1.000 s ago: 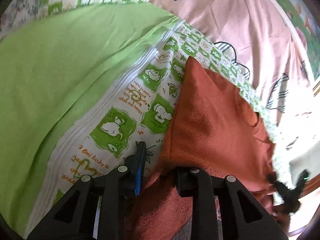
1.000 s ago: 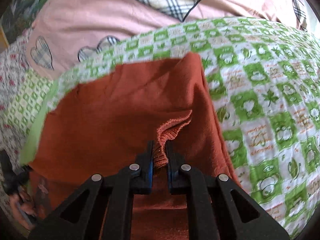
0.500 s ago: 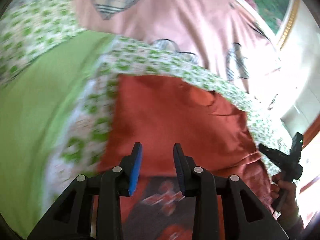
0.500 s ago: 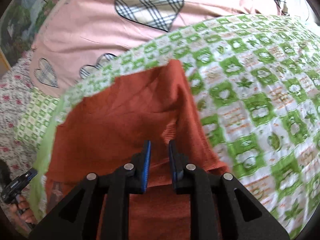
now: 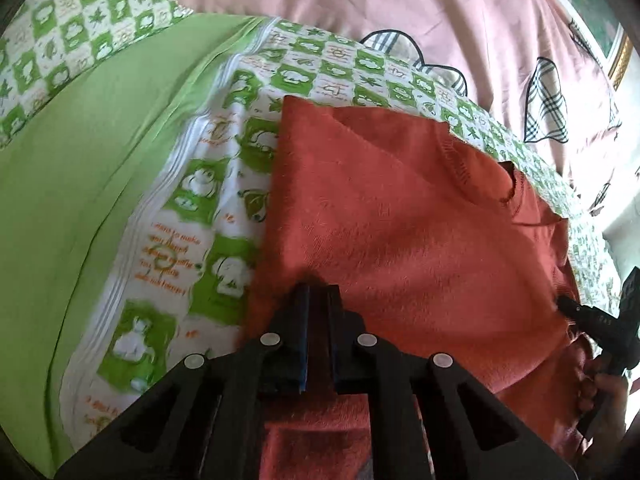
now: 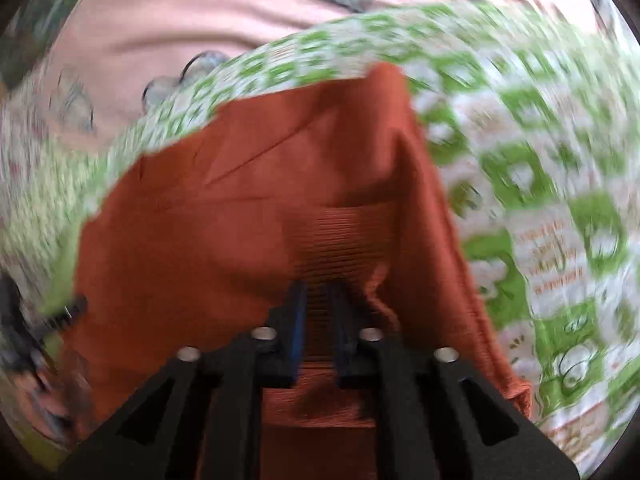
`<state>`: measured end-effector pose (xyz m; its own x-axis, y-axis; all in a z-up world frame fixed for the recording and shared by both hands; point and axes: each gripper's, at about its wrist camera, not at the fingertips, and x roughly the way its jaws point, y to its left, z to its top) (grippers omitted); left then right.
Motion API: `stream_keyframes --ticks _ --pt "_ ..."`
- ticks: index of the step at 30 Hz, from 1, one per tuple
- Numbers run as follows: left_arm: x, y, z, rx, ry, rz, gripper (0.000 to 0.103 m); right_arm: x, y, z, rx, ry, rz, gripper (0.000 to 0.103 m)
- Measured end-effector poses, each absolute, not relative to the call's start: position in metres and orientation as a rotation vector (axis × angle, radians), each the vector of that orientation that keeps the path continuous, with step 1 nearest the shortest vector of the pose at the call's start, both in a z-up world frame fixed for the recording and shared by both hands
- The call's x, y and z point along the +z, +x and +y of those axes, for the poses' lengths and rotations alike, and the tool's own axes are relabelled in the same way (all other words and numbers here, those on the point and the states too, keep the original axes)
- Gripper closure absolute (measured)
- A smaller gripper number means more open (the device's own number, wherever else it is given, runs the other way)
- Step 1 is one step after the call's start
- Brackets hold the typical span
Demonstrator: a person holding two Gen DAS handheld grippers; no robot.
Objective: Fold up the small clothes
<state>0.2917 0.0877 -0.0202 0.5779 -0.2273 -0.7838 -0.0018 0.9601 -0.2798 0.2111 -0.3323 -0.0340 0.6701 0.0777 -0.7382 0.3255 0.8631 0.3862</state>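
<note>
While the rust-orange knitted sweater (image 5: 400, 216) lies spread on the green-and-white checked quilt (image 5: 224, 184) of the bed, the left tool (image 5: 319, 294) has its jaws drawn narrow, pinching a fold of the garment's near edge between its blue pads. On the right wrist view, which is blurred, the right tool (image 6: 320, 292) has its jaws nearly together, with the ribbed band of the sweater (image 6: 280, 200) caught between them. A plain lime-green cloth (image 5: 80, 160) lies left of the quilt panel, and a pink cover with plaid hearts (image 5: 420, 12) lies beyond the sweater's far edge.
</note>
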Motion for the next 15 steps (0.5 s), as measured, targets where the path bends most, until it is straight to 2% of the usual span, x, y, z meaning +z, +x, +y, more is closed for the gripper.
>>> stream_keyframes --ticks 2,4,7,13,14,15 --pt "-0.017 0.281 0.089 -0.12 -0.258 0.944 0.094 -0.022 0.195 -0.33 -0.183 0.514 0.801 0.095" --pt "-0.01 0.262 0.086 -0.112 -0.255 0.929 0.083 -0.013 0.178 -0.326 -0.18 0.515 0.786 0.095" --pt "-0.001 0.23 0.08 -0.113 -0.254 0.907 0.073 -0.007 0.153 -0.319 -0.14 0.53 0.79 0.095" --pt "0.011 0.166 0.067 -0.122 -0.24 0.905 0.068 0.0 0.099 -0.295 -0.084 0.538 0.796 0.093" --pt "0.011 0.156 0.064 -0.126 -0.232 0.904 0.068 -0.001 0.091 -0.292 -0.072 0.548 0.797 0.091" --pt "0.011 0.147 0.063 -0.129 -0.225 0.905 0.066 0.0 0.082 -0.288 -0.06 0.558 0.793 0.083"
